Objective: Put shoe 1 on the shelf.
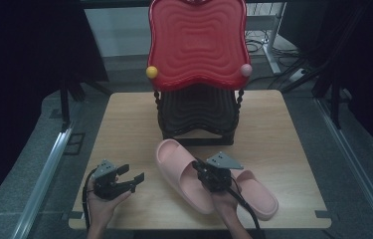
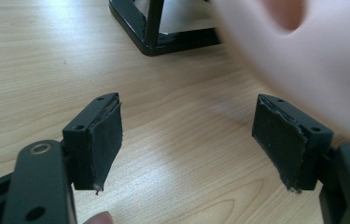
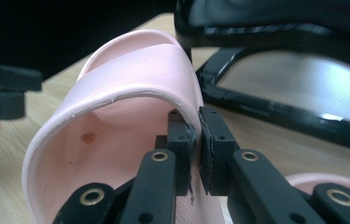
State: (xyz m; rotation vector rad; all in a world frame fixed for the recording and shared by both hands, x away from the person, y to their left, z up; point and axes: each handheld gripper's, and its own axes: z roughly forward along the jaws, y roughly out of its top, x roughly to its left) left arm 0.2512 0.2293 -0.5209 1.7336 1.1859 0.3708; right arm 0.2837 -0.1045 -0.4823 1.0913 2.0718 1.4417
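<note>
**Ana:** Right gripper view first: the pale pink foam slide sandal (image 3: pixel 116 107) is pinched by the right gripper (image 3: pixel 196 154) at the edge of its strap. The fingers (image 3: pixel 179 149) are nearly together, with only the thin strap wall between them.

**Ben:** And from the high view?

**Ana:** That sandal (image 1: pixel 181 174) sits near the front middle of the light wooden surface (image 1: pixel 124 129), toe toward the rack. Whether the sole has left the wood I cannot tell. Its twin, a second pink slide sandal (image 1: pixel 259 196), lies just beside it, on the person's right.

**Ben:** The other hand?

**Ana:** The left gripper (image 1: pixel 133 174) waits near the sandal, on the person's left. Its own view shows its fingers (image 2: pixel 105 140) spread wide with nothing between them, bare wood beneath.

**Ben:** What's beyond?

**Ana:** A black two-tier rack (image 1: pixel 197 117) with a red wavy plastic top shelf (image 1: pixel 197 42) stands at the far middle.

**Ben:** What could spoil this?

**Ana:** My worry is the grip. It bites a soft, bendy strap off to one side, so the sandal may swing, sag or slide out. A drooping toe could catch the rack's lower frame, or nudge the twin.
</note>
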